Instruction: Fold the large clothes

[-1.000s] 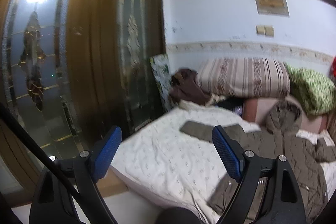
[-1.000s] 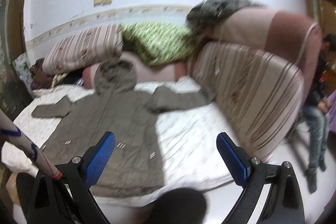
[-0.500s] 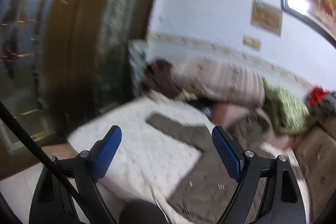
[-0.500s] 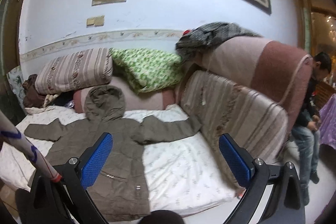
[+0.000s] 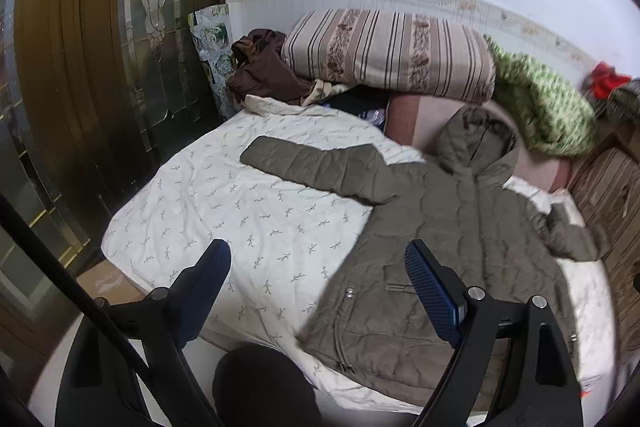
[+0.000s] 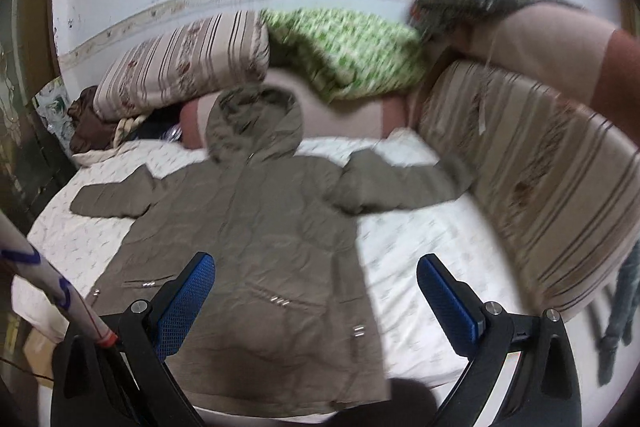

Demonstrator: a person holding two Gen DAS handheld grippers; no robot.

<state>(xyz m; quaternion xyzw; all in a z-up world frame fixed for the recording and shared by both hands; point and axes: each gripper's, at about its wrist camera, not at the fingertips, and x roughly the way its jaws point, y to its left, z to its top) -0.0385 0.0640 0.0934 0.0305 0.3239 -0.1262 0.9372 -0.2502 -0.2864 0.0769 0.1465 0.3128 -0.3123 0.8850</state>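
A hooded olive-brown padded coat (image 6: 256,227) lies flat and face up on the bed (image 5: 224,211), sleeves spread to either side and its hood propped toward the pillows, its hem at the bed's near edge. The left gripper (image 5: 320,291) hangs above the near edge of the bed with its blue-padded fingers (image 5: 432,295) wide apart and nothing between them — the coat's lower left front lies under its right finger, the bare sheet under the other. The right gripper (image 6: 316,303) is likewise spread and empty, poised over the coat's hem, with one finger above the fabric and the other above the white sheet (image 6: 408,267) beside it. Neither gripper touches the coat. The right-wrist view is smeared by motion blur, so the pocket snaps and the bedding behind read only roughly; a dark rounded shape at the bottom of both views hides part of the bed edge. The sheet is white with a small sprig print. Against the white wall are a striped bolster (image 5: 392,55), a green patterned quilt (image 5: 544,107) and a brown garment (image 5: 264,71) — and a wooden door with leaded glass (image 5: 156,11) stands to the left.
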